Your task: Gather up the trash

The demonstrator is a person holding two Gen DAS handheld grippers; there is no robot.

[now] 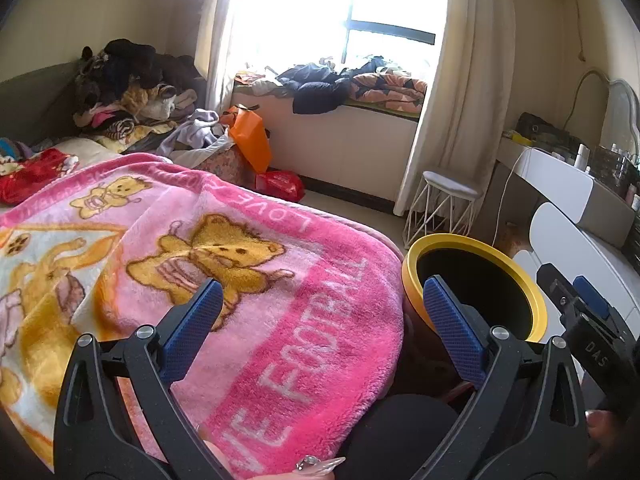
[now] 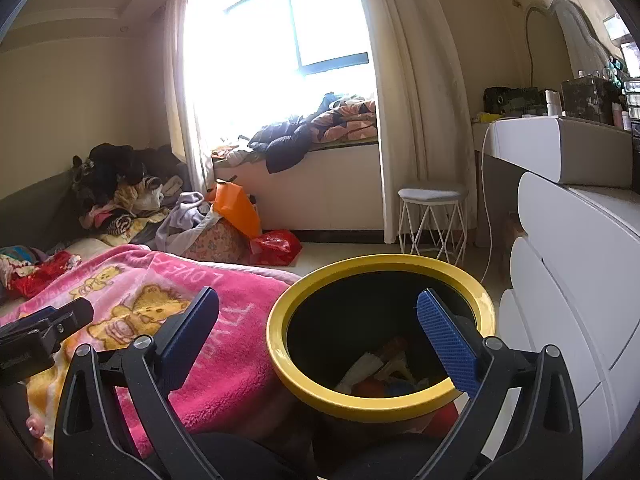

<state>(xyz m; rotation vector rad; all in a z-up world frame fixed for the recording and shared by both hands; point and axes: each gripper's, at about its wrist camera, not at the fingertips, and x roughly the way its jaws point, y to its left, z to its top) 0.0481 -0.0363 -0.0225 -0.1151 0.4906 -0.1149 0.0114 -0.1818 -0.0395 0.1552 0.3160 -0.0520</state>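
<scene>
Yellow-rimmed bin (image 2: 382, 400) — landmark, black inside, standing on the floor just beside the bed.
Trash (image 2: 384, 372) — crumpled white, orange and blue scraps lying at the bottom of the bin.
Right gripper (image 2: 318, 344) — held over the bin's near side, jaws spread wide, nothing between them; one blue pad in front of the bin's rim, the other over the blanket.
Left gripper (image 1: 322, 324) — to the left of the bin, above the blanket, jaws wide apart and empty.
Pink blanket (image 1: 248, 288) — fleece, spread on the bed left of the bin; yellow bear pictures; white lettering reads "FOOTBALL" and "LOVE".
Lettering "DAS" — on the black gripper body at the right edge of the left wrist view.
White stool (image 2: 434, 216) — beyond the bin, by the curtain.
Orange bag (image 2: 236, 208) — beyond the bin, to its left, near the window seat.
</scene>
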